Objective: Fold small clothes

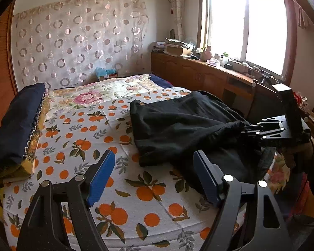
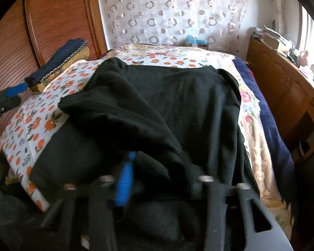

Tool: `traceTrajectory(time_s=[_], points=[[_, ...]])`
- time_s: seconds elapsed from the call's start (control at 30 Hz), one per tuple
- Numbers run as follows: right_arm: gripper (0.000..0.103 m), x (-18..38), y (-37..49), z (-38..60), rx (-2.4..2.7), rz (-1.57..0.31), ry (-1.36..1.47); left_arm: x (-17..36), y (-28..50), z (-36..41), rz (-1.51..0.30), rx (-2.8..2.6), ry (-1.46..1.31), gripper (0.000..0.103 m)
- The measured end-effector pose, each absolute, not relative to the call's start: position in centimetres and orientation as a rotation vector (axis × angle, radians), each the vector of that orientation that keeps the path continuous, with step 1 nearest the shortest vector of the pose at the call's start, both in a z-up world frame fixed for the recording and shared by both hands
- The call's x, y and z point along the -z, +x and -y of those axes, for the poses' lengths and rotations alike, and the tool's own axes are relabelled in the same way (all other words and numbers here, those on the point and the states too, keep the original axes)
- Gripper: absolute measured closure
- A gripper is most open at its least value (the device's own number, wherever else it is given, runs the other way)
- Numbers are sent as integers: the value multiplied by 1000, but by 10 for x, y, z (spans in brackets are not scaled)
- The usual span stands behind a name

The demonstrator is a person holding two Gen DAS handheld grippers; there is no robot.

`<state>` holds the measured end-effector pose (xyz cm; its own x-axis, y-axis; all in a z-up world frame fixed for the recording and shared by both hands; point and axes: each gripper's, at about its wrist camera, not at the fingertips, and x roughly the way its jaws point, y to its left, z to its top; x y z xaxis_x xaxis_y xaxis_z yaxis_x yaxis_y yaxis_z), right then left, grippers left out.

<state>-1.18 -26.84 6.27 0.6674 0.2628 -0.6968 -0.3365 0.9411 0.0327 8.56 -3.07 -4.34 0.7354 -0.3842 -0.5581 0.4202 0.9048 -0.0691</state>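
A black garment (image 1: 178, 125) lies rumpled on the orange-print bed sheet (image 1: 77, 129). My left gripper (image 1: 155, 175) is open and empty, just above the sheet near the garment's front left corner. My right gripper (image 1: 253, 131) is at the garment's right edge and pinches a bunched fold of it. In the right wrist view the black garment (image 2: 161, 104) drapes over the right gripper (image 2: 157, 167); one blue finger pad (image 2: 125, 179) shows, the other is hidden under cloth. The left gripper (image 2: 10, 96) shows at the far left.
A folded dark blue cloth on a yellow cushion (image 1: 16, 129) lies at the bed's left side. A wooden cabinet (image 1: 198, 73) with clutter runs under the window on the right. A floral quilt (image 1: 106, 92) covers the far bed. A wooden wardrobe (image 2: 52, 21) stands behind.
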Motion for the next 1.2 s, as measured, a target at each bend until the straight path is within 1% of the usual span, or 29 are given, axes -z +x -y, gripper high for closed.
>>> traceTrajectory(time_s=[0.07,0.1,0.3,0.43,0.57,0.8,0.83,0.93,0.97,1.0,1.07,1.2], points=[[87,-70,-17,267,-352,-740,-111,44,85,31,-601,443,62,25],[88,-73,-21,265,-363,-720,-112,44,85,31,-602,443,61,25],[90,-103,-52,266,-354,-589,-116,44,85,31,-601,441,60,25],[90,-116,-71,271,-350,-545,-126,44,85,31,-599,442,58,25],[90,-113,-79,284,-308,-569,-135,42,84,31,-589,441,59,25],[90,-71,-70,299,-238,-721,-105,40,82,32,-581,437,55,25],[88,-68,-71,299,-232,-724,-105,40,82,31,-580,436,55,25],[75,-68,-72,294,-195,-716,-131,40,81,32,-577,433,55,25],[65,-71,-72,293,-183,-707,-138,39,81,32,-574,432,54,25],[53,-75,-71,292,-168,-695,-143,39,80,32,-572,431,53,25],[43,-84,-70,289,-146,-669,-149,38,79,32,-569,427,52,25],[40,-101,-58,277,-162,-642,-197,34,76,30,-555,424,49,25]])
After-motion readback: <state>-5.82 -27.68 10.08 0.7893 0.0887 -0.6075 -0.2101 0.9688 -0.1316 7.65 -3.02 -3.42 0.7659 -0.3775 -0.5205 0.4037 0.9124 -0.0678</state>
